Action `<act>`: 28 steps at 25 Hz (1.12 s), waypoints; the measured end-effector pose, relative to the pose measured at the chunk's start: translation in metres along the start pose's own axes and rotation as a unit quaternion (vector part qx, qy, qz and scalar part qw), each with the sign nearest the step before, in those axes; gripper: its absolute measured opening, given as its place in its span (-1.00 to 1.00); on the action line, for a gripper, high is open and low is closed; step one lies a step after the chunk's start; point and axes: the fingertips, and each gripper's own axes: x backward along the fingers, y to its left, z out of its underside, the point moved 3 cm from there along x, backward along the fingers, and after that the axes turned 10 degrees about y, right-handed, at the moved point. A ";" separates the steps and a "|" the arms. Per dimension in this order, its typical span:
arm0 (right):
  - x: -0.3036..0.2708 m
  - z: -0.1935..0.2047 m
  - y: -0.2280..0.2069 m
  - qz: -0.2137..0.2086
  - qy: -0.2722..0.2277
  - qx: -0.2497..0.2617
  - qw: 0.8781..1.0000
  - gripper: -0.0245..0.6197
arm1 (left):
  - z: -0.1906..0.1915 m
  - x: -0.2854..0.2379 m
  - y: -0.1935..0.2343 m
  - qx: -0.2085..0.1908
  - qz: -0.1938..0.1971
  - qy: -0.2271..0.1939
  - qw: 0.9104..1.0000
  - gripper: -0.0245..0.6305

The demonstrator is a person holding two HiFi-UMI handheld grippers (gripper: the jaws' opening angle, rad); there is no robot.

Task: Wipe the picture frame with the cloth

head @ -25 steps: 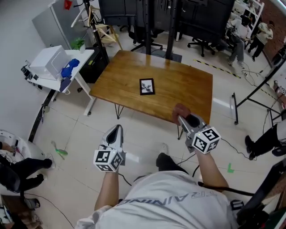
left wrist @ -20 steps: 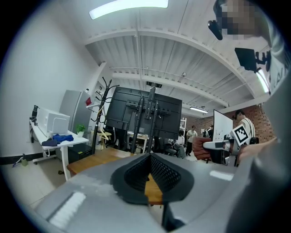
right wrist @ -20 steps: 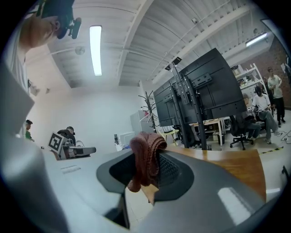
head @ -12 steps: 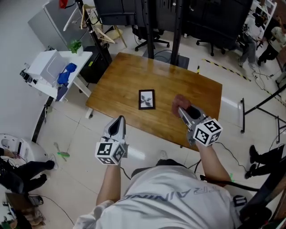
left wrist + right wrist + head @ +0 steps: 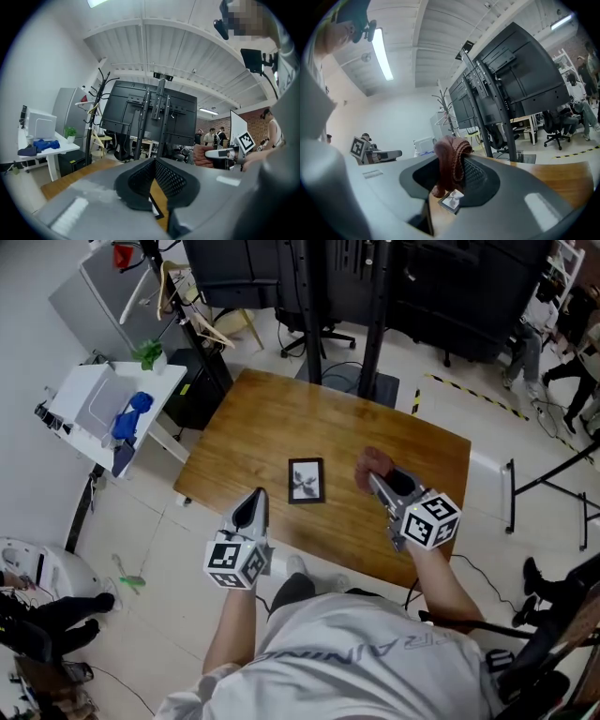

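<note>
So the right tool (image 5: 381, 486) is clamped on the reddish cloth (image 5: 374, 464), which bunches up and dangles between its jaws. The picture frame (image 5: 307, 481) lies flat mid-bench (image 5: 253, 418), near the centre of the head view, long axis running up-down. It's just left of the cloth there, and in the right gripper view it shows right under the hanging end (image 5: 451, 200), not touching as far as I can tell. The left tool (image 5: 254, 505) hovers at the lower left of the frame, jaws apart, nothing in them. I reckon the wipe means swinging the cloth left and down.
</note>
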 end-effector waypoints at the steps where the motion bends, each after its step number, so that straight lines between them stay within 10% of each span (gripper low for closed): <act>1: -0.006 -0.002 -0.002 0.003 0.001 -0.001 1.000 -0.57 | -0.001 -0.007 0.005 0.001 0.005 0.002 1.000 -0.92; 14: -0.088 -0.032 -0.006 0.063 -0.006 -0.018 0.998 -0.57 | -0.018 -0.083 0.070 -0.013 0.096 0.039 0.995 -0.92; 28: -0.095 -0.018 -0.031 0.066 0.025 -0.041 0.997 -0.57 | 0.012 -0.107 0.062 0.014 0.105 0.083 0.991 -0.92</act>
